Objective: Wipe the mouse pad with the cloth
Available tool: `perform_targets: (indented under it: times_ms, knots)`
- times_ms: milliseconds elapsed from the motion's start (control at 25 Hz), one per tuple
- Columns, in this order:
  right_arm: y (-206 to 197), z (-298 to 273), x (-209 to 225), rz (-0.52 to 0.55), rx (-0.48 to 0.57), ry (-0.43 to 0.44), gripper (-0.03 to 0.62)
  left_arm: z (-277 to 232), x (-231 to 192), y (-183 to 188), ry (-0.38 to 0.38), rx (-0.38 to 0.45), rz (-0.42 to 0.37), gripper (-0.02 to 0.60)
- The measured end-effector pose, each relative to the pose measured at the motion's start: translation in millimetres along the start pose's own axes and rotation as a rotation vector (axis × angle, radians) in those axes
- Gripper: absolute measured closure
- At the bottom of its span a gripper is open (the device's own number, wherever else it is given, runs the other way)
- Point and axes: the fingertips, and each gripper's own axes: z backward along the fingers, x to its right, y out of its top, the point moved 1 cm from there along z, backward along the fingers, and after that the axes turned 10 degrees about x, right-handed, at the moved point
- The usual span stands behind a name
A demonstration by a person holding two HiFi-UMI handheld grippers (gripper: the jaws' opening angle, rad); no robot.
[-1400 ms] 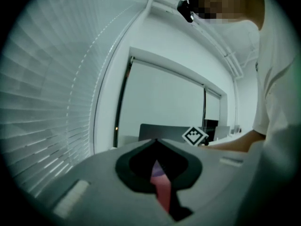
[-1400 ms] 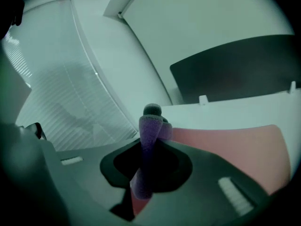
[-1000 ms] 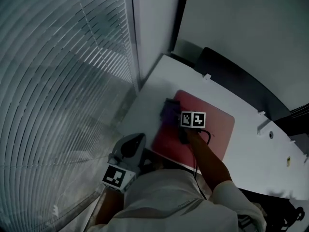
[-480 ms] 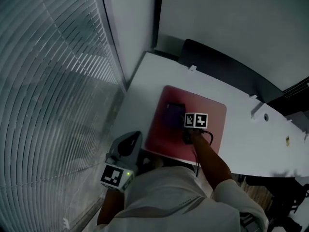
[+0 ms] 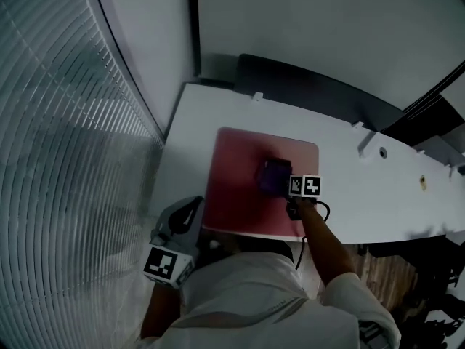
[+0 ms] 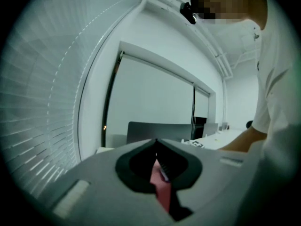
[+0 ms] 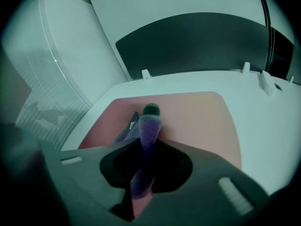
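A pink-red mouse pad (image 5: 240, 195) lies on the white table (image 5: 363, 202) near its left end. A purple cloth (image 5: 272, 176) rests on the pad's right half, and my right gripper (image 5: 282, 183) is shut on it. In the right gripper view the cloth (image 7: 148, 128) stands pinched between the jaws above the pad (image 7: 193, 119). My left gripper (image 5: 192, 211) hangs off the table's near left corner, away from the pad. Its jaws (image 6: 156, 145) meet at the tips with nothing held.
A dark panel (image 5: 312, 86) runs along the table's far edge, with small white clips (image 5: 256, 95) on that edge. Window blinds (image 5: 58, 158) fill the left side. A round hole (image 5: 383, 152) sits in the table to the right of the pad.
My right gripper has dragged the cloth across the pad from its left part to its right half. The left gripper has stayed by the table's near left corner.
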Motion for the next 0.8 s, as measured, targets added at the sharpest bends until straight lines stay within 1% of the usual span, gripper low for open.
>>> perform_targets:
  times_ms: [160,280,480,640,720,800]
  knots:
    - [-4,21,57,-0.022,0.014,-0.053,0.546,-21,20,-8,-0.027,-0.018,-0.027,0.580]
    - [-4,40,98,-0.034,0.021,-0.074,0.546,-46,42,-6,-0.027,-0.004,-0.017,0.580]
    - [-7,75,165,-0.046,0.010,-0.104,0.546,-83,88,-12,-0.037,-0.003,-0.026,0.580]
    - [-6,104,208,-0.056,0.008,-0.117,0.546,-103,125,-17,-0.029,-0.001,-0.016,0.580]
    - [-3,118,220,-0.145,0.047,-0.093,0.546,-110,140,-21,-0.022,-0.005,-0.013,0.580]
    - [3,135,214,-0.260,0.117,-0.053,0.546,-113,148,-26,-0.019,-0.008,-0.011,0.580]
